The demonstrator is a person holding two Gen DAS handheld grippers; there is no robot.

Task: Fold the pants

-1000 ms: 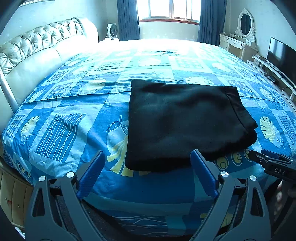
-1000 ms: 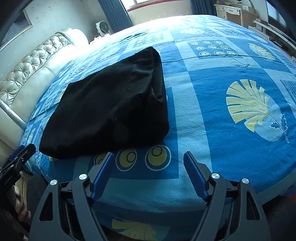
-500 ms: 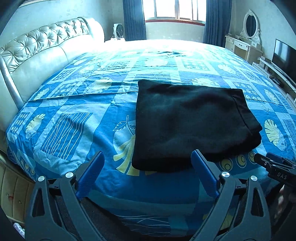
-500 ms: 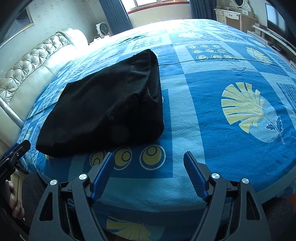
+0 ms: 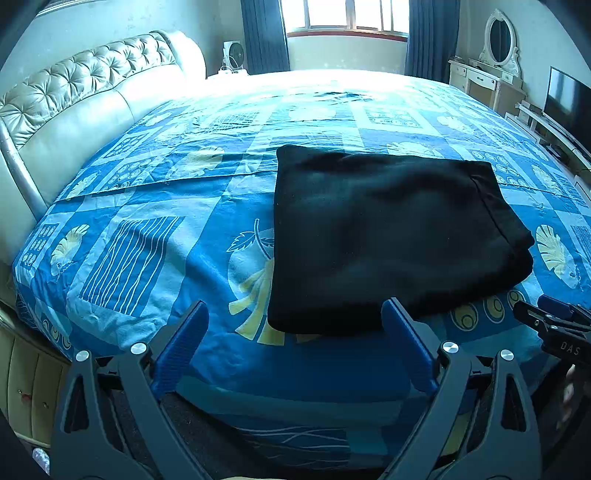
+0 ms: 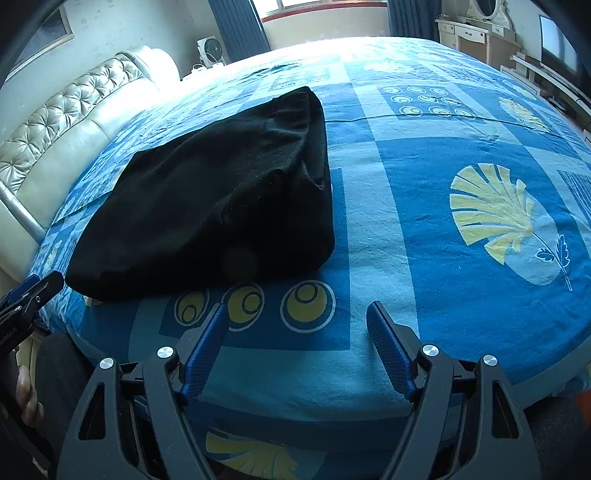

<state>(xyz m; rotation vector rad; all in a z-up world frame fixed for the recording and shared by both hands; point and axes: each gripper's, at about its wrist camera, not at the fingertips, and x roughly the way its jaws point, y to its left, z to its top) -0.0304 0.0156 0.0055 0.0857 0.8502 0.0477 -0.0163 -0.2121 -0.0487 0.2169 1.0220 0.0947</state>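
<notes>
both grippers gape — left gripper [image 5: 295, 314], right gripper [image 6: 297, 314] — clear of folded pants [image 5: 388, 236].

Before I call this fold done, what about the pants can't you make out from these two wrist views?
- Pants layers: left wrist view, black fabric hides them.
- Near edge: partly behind left gripper finger.
- Far side: right wrist view, hidden behind the bulging pile.

Daylight is entering through the window [image 5: 347, 16] and washing out the far part of the bedspread [image 5: 332, 79] just below it. Nearer the lens the bedspread is appearing sharp and evenly lit. Fisheye distortion is bowing both views, and dark vignetting is filling their corners.
</notes>
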